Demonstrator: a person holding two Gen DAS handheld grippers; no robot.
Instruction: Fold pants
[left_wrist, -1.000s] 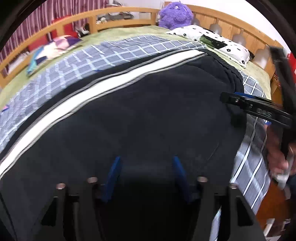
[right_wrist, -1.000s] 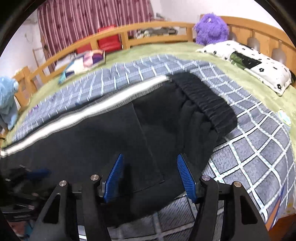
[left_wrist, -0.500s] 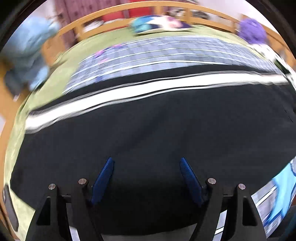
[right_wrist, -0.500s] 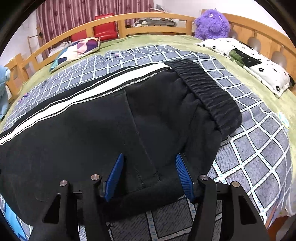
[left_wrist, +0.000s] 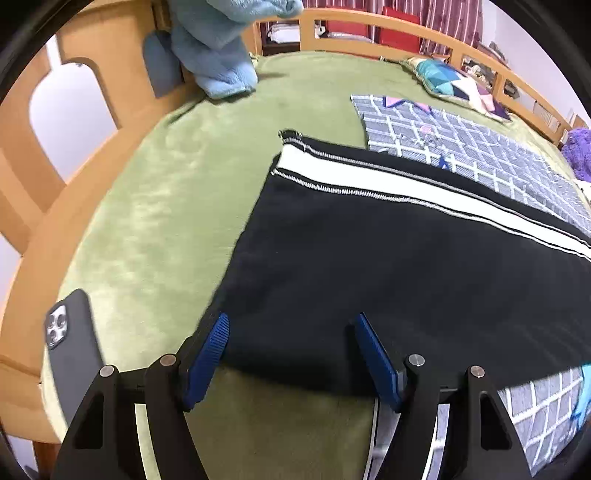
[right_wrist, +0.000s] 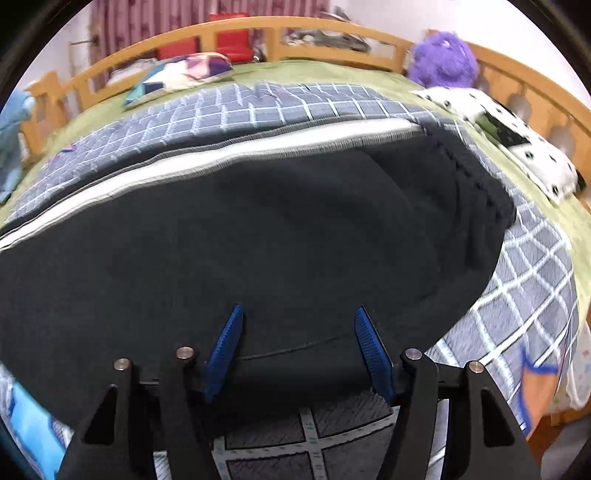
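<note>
Black pants (left_wrist: 388, 266) with a white side stripe (left_wrist: 406, 188) lie flat across the bed. In the left wrist view their leg hem (left_wrist: 255, 229) rests on the green blanket. My left gripper (left_wrist: 291, 319) hovers over the hem's near corner, its jaws closing, with the cloth edge between the blue pads but not pinched. In the right wrist view the pants (right_wrist: 258, 240) end at the elastic waistband (right_wrist: 476, 192). Over their near edge at the waist end, my right gripper (right_wrist: 299, 310) has its jaws opening, with cloth below the fingers and nothing gripped.
A dark phone (left_wrist: 70, 347) lies on the green blanket (left_wrist: 166, 192) left of the hem. A checked blanket (left_wrist: 461, 140) lies under the pants. Wooden rails (left_wrist: 22, 173) ring the bed. A blue plush (left_wrist: 218, 48), purple plush (right_wrist: 443, 59), spotted pillow (right_wrist: 509, 136) and patterned cushion (right_wrist: 181, 74) sit near the rails.
My left gripper has swept along the pants from the waist area to the leg hem and rolled. My right gripper has moved closer in over the waist end.
</note>
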